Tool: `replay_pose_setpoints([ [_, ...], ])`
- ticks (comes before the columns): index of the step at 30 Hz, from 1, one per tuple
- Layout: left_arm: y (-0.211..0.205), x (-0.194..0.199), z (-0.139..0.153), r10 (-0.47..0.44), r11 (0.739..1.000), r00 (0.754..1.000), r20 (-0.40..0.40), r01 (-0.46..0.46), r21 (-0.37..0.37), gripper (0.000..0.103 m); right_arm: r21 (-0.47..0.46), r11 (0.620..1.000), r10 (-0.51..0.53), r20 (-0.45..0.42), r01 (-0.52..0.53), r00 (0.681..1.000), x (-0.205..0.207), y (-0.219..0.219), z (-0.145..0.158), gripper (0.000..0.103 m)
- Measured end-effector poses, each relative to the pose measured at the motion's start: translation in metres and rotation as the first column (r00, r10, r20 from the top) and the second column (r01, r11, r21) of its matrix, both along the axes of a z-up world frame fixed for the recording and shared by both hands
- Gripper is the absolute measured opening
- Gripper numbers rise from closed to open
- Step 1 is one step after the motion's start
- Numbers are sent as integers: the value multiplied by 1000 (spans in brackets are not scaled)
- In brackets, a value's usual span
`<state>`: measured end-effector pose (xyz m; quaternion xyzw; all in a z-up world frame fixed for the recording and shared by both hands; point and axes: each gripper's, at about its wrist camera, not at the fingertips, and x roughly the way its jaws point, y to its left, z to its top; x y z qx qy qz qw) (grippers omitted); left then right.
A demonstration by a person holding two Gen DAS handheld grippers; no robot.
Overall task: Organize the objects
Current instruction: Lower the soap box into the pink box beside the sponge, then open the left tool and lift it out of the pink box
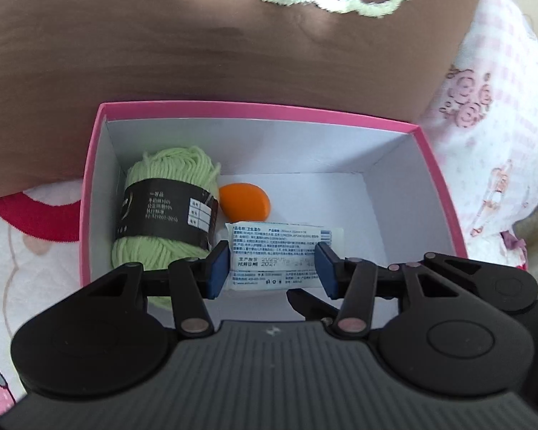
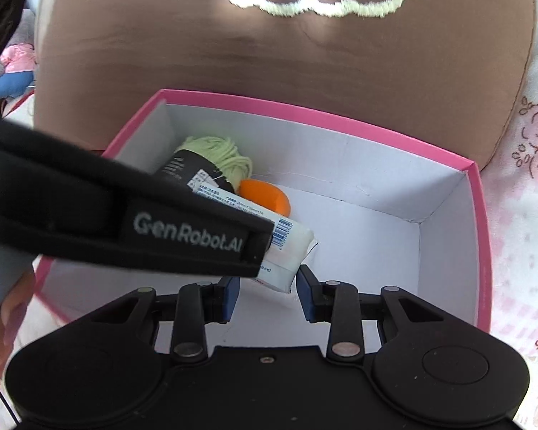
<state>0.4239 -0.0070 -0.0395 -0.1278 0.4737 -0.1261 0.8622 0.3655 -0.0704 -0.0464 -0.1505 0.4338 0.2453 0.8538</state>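
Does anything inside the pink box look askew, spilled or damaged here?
Nothing stands out. In the pink box, the green yarn skein lies against the left wall with its band intact, and the orange egg-shaped piece sits beside it. The white wet-wipe packet is gripped by the left tool over the floor, unspilled.

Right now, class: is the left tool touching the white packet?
Touching. In the left wrist view, both blue pads of the left tool press against the white packet's edges, above the pink box.

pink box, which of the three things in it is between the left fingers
The white wet-wipe packet, gripped by the left gripper. The green yarn and orange sponge lie untouched on the box floor.
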Motion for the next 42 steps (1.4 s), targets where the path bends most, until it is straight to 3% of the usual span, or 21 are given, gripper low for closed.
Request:
replay_pose_setpoints([
  [12, -1, 9, -18, 10, 1000, 999, -50, -11, -13, 48, 12, 1000, -23, -68, 23, 997, 22, -2, -12, 39],
  [15, -7, 7, -21, 3, 1000, 999, -46, -2, 27, 48, 13, 1000, -17, -73, 18, 997, 20, -2, -16, 38],
  [19, -8, 4, -21, 14, 1000, 999, -40, -13, 23, 48, 5, 1000, -21, -60, 21, 998, 16, 0, -20, 38],
  [30, -5, -5, -5, 39, 999, 999, 11, -39, -3, 68, 44, 998, -49, -35, 51, 998, 8, -7, -25, 38],
  [34, -5, -13, 3, 41, 999, 999, 5, -41, 34, 68, 113, 991, -69, -49, 74, 996, 7, -18, -24, 42],
  [37, -4, -23, 12, 34, 996, 999, 16, -35, 80, 69, 113, 991, -73, -10, 73, 997, -3, -24, -16, 44],
  [42, -1, -44, 34, 23, 996, 1000, 10, -24, 81, 69, 150, 988, -38, -1, 38, 999, -26, -33, 9, 45],
])
